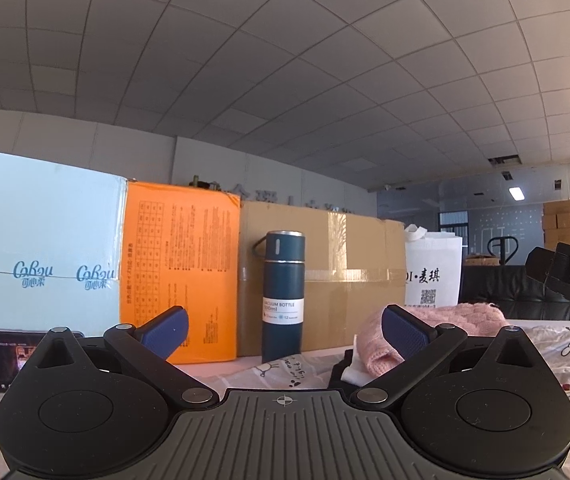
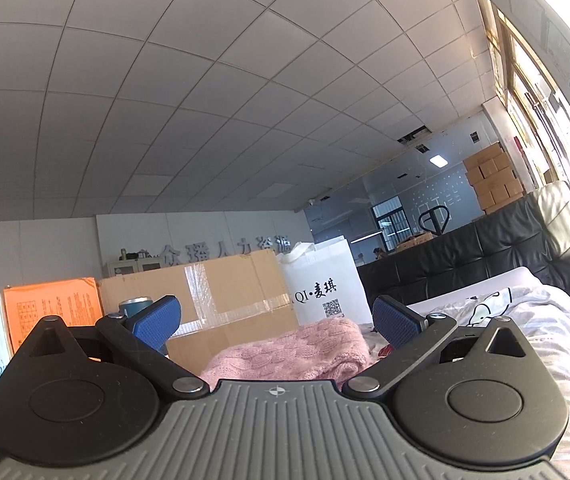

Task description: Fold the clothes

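A pink knitted garment lies bunched on the printed bed sheet, just ahead of my right gripper, which is open with nothing between its blue pads. In the left wrist view the same pink garment sits behind the right finger, on top of black and white clothes. My left gripper is open and empty, pointing level at a dark blue vacuum bottle. The other gripper's black body shows at the right edge.
A row of boxes stands at the back: a pale blue one, an orange one, a taped cardboard one. A white tote bag stands right of them. A phone leans at left. A black sofa lies beyond.
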Available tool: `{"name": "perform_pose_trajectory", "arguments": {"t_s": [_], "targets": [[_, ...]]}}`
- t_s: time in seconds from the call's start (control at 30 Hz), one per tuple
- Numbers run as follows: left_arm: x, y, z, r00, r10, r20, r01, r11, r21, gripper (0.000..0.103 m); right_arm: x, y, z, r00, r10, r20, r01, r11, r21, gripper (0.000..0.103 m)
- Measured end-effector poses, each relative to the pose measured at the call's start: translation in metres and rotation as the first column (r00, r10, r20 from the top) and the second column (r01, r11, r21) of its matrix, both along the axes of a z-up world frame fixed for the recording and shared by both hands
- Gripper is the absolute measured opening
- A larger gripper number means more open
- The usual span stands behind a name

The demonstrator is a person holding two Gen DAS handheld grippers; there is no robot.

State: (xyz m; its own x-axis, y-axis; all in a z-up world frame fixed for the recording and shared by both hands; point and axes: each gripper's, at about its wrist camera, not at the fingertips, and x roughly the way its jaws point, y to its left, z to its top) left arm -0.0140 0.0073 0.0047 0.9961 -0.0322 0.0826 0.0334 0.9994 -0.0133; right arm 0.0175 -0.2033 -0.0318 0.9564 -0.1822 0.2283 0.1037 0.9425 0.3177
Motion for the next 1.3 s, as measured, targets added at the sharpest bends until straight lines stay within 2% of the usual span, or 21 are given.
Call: {"name": "perform_pose_trajectory", "arguments": {"t_s": [0.17, 0.33, 0.47, 0.6, 0.93, 1.1, 1.2, 1.3], "targets": [[-0.011, -0.009, 0.003, 0.999, -0.001, 0.054, -0.004, 0.997, 0.077, 0.103, -0.007, -0.005, -0.002, 0.999, 0.014, 0.042, -0.016, 0.999, 0.043, 0.103], [-0.031, -0.024, 0.01, 0.988, 0.038, 0.149, -0.064, 0.983, 0.171, 0.103, -0.018, -0.01, -0.006, 0.994, 0.01, 0.106, -0.021, 0.994, 0.107, 0.103], [-0.051, -0.03, 0.015, 0.977, 0.067, 0.201, -0.108, 0.973, 0.202, 0.103, -0.026, -0.014, -0.008, 0.989, 0.01, 0.145, -0.033, 0.988, 0.153, 0.103], [-0.065, -0.031, 0.018, 0.968, 0.123, 0.22, -0.168, 0.966, 0.197, 0.103, -0.032, -0.018, -0.012, 0.98, 0.06, 0.187, -0.096, 0.978, 0.187, 0.103], [-0.116, -0.015, 0.031, 0.938, 0.223, 0.267, -0.26, 0.959, 0.111, 0.103, -0.058, -0.006, -0.017, 0.944, 0.135, 0.302, -0.183, 0.973, 0.138, 0.103], [-0.153, 0.005, 0.036, 0.904, 0.295, 0.311, -0.327, 0.944, 0.055, 0.103, -0.086, 0.009, -0.003, 0.935, 0.229, 0.271, -0.261, 0.961, 0.086, 0.103], [-0.172, 0.022, 0.038, 0.88, 0.349, 0.321, -0.382, 0.923, 0.043, 0.103, -0.108, 0.02, 0.007, 0.891, 0.38, 0.249, -0.404, 0.914, 0.049, 0.103], [-0.194, 0.042, 0.045, 0.851, 0.404, 0.337, -0.45, 0.89, 0.069, 0.103, -0.128, 0.038, 0.019, 0.836, 0.505, 0.213, -0.514, 0.858, -0.019, 0.103]]}}
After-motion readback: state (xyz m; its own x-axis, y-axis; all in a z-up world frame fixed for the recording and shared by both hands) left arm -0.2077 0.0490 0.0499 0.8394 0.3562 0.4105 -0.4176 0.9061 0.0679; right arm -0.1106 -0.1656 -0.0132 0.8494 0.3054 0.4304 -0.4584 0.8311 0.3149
